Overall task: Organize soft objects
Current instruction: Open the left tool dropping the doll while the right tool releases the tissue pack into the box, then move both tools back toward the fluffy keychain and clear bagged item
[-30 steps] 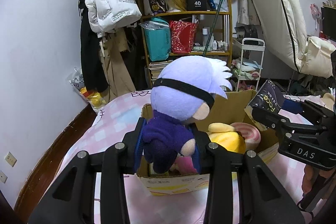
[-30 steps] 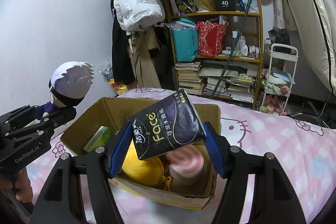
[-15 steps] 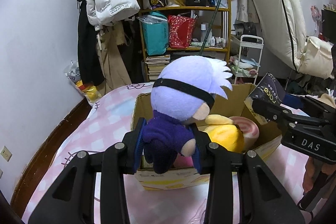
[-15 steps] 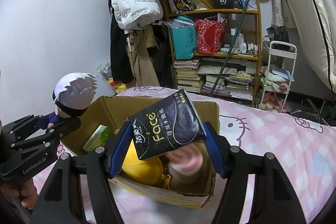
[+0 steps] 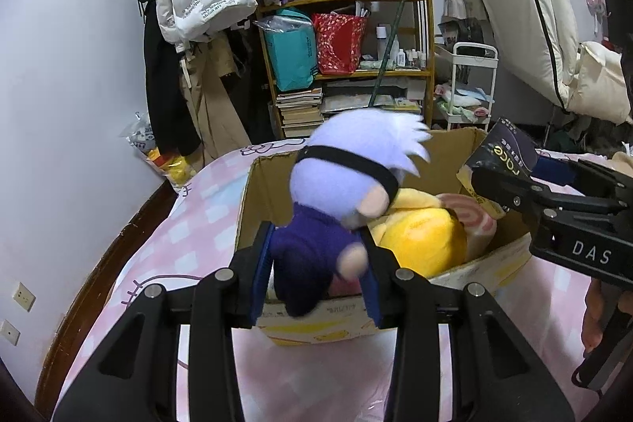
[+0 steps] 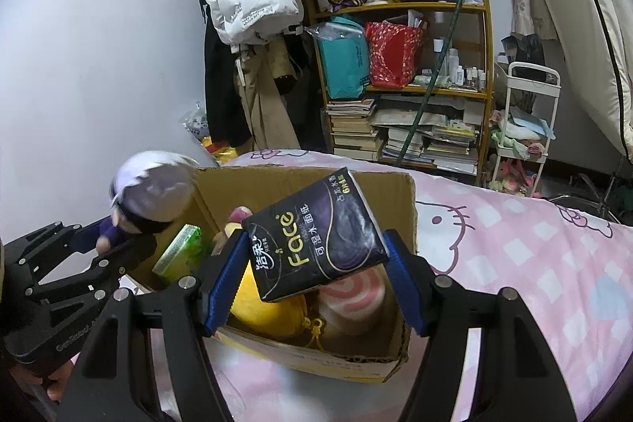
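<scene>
My left gripper [image 5: 316, 275] was clamped on a plush doll [image 5: 340, 192], its blue-padded fingers [image 5: 261, 271] pressed against both sides of the doll's dark purple body, the head tipped forward and to the right above them. My right gripper [image 6: 316, 271] was closed on a dark tissue pack [image 6: 316, 236], gripped at its lower corners and tilted up to the right. In the left wrist view, the right gripper reached in from the right edge; the right wrist view showed the left gripper low at the left edge.

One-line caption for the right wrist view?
Right tongs grip a dark tissue pack over the cardboard box on a pink bedspread.
</scene>
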`<state>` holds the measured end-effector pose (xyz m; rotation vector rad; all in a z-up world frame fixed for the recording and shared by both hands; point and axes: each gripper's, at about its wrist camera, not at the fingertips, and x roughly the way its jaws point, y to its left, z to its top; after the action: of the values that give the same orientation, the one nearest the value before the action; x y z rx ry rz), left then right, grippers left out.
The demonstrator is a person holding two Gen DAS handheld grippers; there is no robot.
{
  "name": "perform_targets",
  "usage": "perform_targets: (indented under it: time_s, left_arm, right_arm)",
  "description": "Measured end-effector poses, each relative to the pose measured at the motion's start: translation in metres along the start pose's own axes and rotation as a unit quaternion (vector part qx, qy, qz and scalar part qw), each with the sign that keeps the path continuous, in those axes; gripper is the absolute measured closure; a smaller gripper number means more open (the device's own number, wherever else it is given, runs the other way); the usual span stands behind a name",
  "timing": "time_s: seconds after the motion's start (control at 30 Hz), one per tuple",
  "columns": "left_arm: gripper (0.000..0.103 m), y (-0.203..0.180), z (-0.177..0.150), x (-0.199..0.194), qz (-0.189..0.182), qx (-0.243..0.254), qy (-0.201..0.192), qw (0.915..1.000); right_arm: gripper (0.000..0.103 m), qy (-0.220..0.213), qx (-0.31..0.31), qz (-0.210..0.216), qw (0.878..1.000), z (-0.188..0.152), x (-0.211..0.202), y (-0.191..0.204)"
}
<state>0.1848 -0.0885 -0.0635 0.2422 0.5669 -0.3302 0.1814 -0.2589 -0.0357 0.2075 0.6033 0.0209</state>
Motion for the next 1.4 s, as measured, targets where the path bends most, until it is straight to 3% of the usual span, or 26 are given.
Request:
perform_targets:
  time_s: [0.1, 0.27, 0.37, 0.57, 0.7, 1.0, 1.17, 1.4]
  left_arm:
    - [0.049, 0.0, 0.0, -0.004, 0.006, -0.002, -0.008, 1.0]
    - [0.045, 0.003, -0.001, -0.01, 0.008, -0.009, -0.005, 0.9999]
    - [0.036, 0.007, -0.003, -0.019, 0.018, -0.021, -0.004, 0.9996]
    - [0.017, 0.011, -0.005, -0.044, 0.02, -0.03, -0.009, 0.9993]
    - [0.015, 0.01, -0.007, -0.064, 0.001, -0.03, -0.001, 0.9996]
    - [0.009, 0.002, -0.017, -0.101, 0.018, -0.009, 0.031, 0.9993]
    - [0.009, 0.002, -0.031, -0.105, -0.003, -0.024, 0.066, 0.9975]
    - [0.009, -0.001, -0.043, -0.104, -0.006, -0.026, 0.103, 0.9943]
  right_arm:
    - [0.03, 0.006, 0.004, 0.001, 1.0, 0.001, -0.001, -0.003]
    - [0.029, 0.022, 0.019, -0.001, 1.0, 0.001, 0.0, -0.008]
    - [0.011, 0.019, 0.021, -0.008, 1.0, 0.002, -0.005, -0.008]
    - [0.009, 0.022, 0.028, -0.009, 0.999, 0.001, -0.017, -0.005]
    - [0.0, 0.021, 0.027, -0.013, 0.999, 0.0, -0.03, -0.001]
    - [0.0, 0.04, 0.024, -0.008, 0.999, -0.008, -0.052, 0.007]
    - [0.0, 0.051, 0.009, 0.003, 0.999, -0.015, -0.061, 0.019]
    - [0.0, 0.085, 0.003, 0.025, 0.996, -0.035, -0.064, 0.029]
